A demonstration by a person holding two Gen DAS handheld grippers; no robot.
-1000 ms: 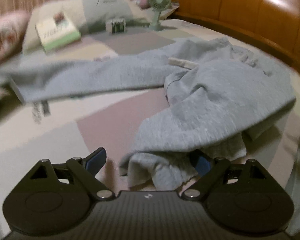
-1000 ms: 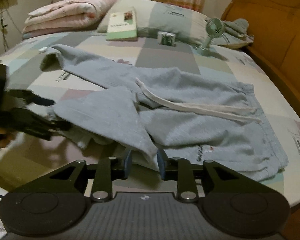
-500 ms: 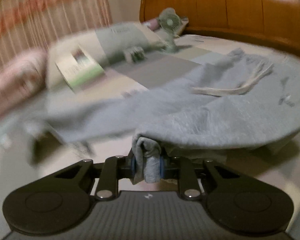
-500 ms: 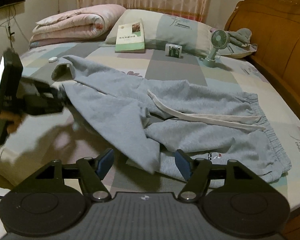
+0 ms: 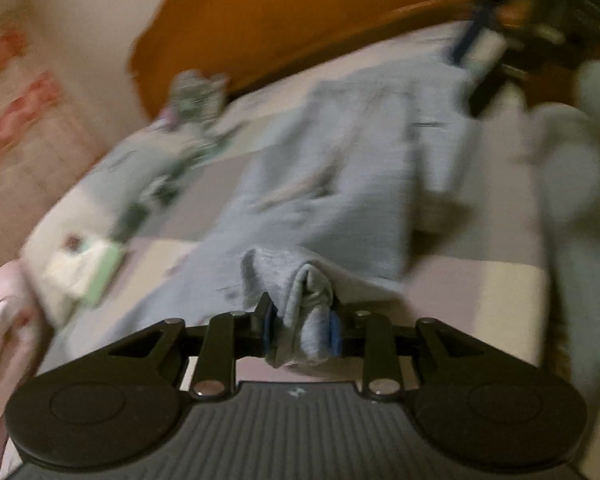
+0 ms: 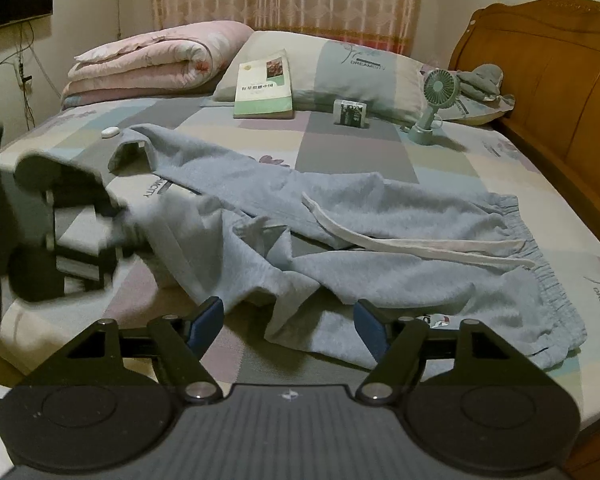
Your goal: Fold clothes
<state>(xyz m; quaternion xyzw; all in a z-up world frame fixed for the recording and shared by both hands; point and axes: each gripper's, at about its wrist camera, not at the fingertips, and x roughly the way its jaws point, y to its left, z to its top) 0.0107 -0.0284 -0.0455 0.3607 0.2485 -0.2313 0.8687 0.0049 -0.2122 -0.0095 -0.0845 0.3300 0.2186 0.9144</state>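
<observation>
Grey sweatpants point(image 6: 400, 240) lie crumpled across the patchwork bed sheet point(image 6: 352, 148), with a white drawstring point(image 6: 420, 246) trailing over them. In the blurred left wrist view my left gripper point(image 5: 302, 330) has a bunched leg cuff of the sweatpants point(image 5: 340, 160) pressed between its blue pads; its jaws are opening. The right wrist view shows that same gripper as a dark blur point(image 6: 120, 232) at the left, with the leg lifted off the bed. My right gripper point(image 6: 288, 322) is open and still opening at the near edge of the cloth, with its pads clear of it.
At the head of the bed lie a pillow point(image 6: 340, 68), a green book point(image 6: 264, 88), a small box point(image 6: 350, 112), a desk fan point(image 6: 432, 104) and a folded pink quilt point(image 6: 152, 60). The wooden headboard point(image 6: 560, 80) runs along the right.
My left gripper closed on the leg cuff, then rose and rolled with it, dragging the leg. My right gripper let go of the fold that it held and opened wide.
</observation>
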